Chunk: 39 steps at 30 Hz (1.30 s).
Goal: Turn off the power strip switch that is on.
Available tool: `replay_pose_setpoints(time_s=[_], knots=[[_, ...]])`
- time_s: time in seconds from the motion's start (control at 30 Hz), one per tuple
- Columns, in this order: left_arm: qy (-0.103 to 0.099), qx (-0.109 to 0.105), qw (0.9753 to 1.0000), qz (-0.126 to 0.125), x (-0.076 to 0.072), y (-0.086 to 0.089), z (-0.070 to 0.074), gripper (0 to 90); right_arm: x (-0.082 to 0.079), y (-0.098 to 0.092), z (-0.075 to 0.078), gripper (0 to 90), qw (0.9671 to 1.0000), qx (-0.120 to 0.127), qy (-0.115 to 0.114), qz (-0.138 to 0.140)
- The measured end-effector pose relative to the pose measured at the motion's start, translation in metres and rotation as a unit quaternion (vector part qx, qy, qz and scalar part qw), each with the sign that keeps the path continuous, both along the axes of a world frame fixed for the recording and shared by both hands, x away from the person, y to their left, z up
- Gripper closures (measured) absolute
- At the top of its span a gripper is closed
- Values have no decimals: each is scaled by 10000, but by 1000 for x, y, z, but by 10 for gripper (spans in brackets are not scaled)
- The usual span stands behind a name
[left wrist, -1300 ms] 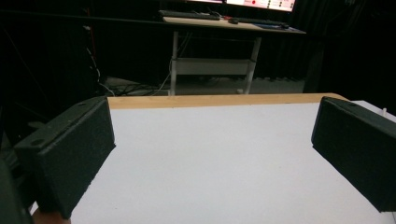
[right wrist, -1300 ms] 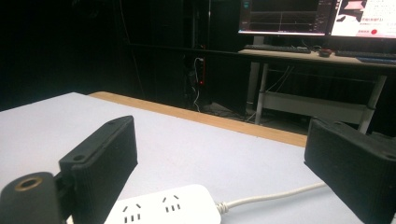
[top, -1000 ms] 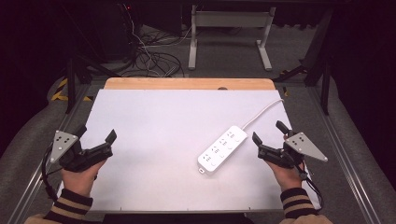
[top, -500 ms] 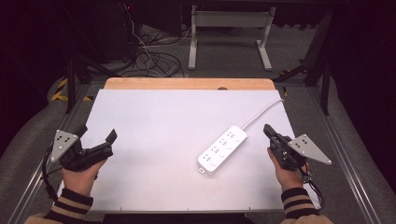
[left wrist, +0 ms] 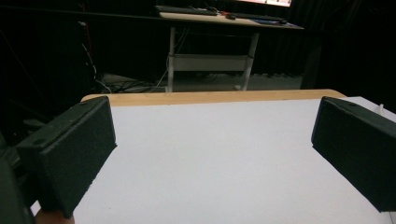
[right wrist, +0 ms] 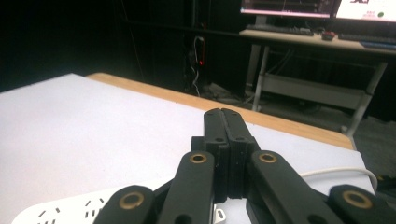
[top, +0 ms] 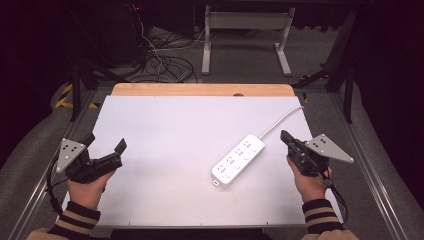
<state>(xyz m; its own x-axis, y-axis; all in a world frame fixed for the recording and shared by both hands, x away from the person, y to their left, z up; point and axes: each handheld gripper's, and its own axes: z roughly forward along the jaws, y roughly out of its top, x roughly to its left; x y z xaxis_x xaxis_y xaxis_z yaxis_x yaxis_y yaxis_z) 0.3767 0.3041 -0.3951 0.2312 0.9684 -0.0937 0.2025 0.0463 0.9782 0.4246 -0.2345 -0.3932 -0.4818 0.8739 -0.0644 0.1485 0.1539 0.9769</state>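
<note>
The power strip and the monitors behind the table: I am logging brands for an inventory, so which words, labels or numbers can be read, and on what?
None can be read.
Power strip: socket slots alone, no legible marking.
Monitors in the right gripper view: lit lines of text, too blurred to read.
Grey plates on the grippers: holes, no lettering.

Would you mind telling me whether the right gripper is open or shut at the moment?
Shut. In the right gripper view, the right gripper's two black jaws press flat together with no gap, holding nothing, just above the white power strip.
</note>
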Motion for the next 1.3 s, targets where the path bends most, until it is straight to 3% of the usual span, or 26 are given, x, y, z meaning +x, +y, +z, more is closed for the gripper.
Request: replay_pose_setpoints(time_s=[0.17,0.33,0.37,0.4,0.43,0.47,0.57,0.7,0.87,1.0,1.17,1.2,1.3], knots=[[21,8,10000,-16,1,0,0,3,6,17,7,899,9996,-176,208,102],[37,1,10000,-1,1,0,-1,3,23,37,12,899,9952,-305,881,288],[40,2,10000,-2,1,0,-1,3,23,37,12,899,9952,-305,881,288],[27,7,10000,0,1,0,-1,3,28,40,9,899,9930,-334,1106,240],[29,11,10000,1,2,0,-1,3,28,40,9,899,9930,-334,1106,240],[48,17,10000,-9,2,0,-1,3,31,41,7,899,9908,-360,1283,252],[51,21,10000,-7,2,-1,-2,3,38,43,1,899,9862,-577,1534,228],[60,37,10000,-23,2,-1,-2,4,55,51,-17,899,9758,-928,1967,224],[58,14,10000,-3,2,0,-2,4,63,55,-30,899,9715,-1100,2095,165],[63,16,10000,-27,1,0,-2,4,70,56,-45,899,9644,-1279,2305,186],[68,10,10000,-23,2,0,-2,4,71,56,-53,898,9640,-1305,2309,196],[61,26,10000,-29,2,0,-2,4,72,56,-56,898,9624,-1344,2353,203],[82,29,10000,-48,2,0,-2,4,73,57,-59,898,9629,-1340,2330,223]])
